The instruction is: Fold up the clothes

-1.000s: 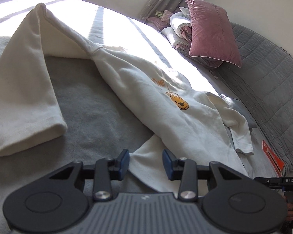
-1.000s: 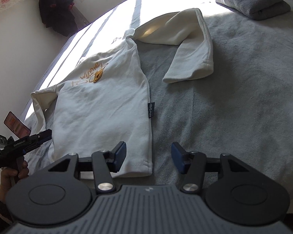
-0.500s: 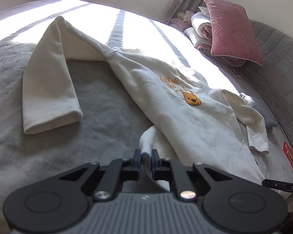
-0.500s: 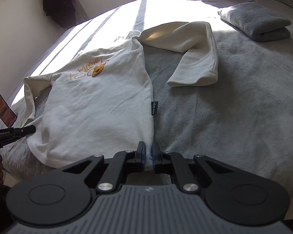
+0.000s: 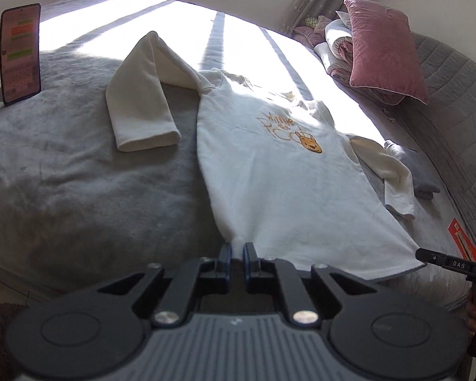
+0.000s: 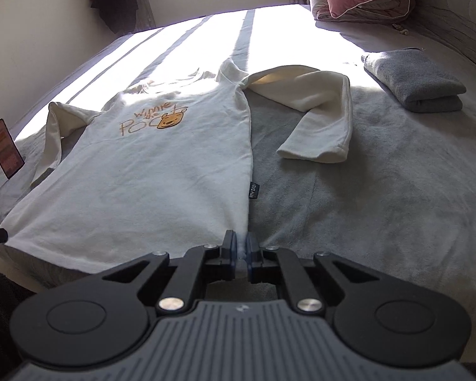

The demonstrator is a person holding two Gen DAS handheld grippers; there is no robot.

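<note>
Lying flat on the grey bed cover [image 6: 380, 190]: cream sweatshirt [image 6: 149, 171], print up, one sleeve bent back. Clamping its hem corners, apparently pulling taut: left gripper [image 5: 237, 255], right gripper [image 6: 241, 247]. Standing nearby: phone [image 5: 20, 54].

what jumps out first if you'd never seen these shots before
The cream sweatshirt with its orange bear print lies front up across the grey bed, in bright bands of sunlight. Both the left gripper and the right gripper are pinched on its bottom hem corners. A pink pillow sits at the head of the bed, and a lit phone stands at one side.
</note>
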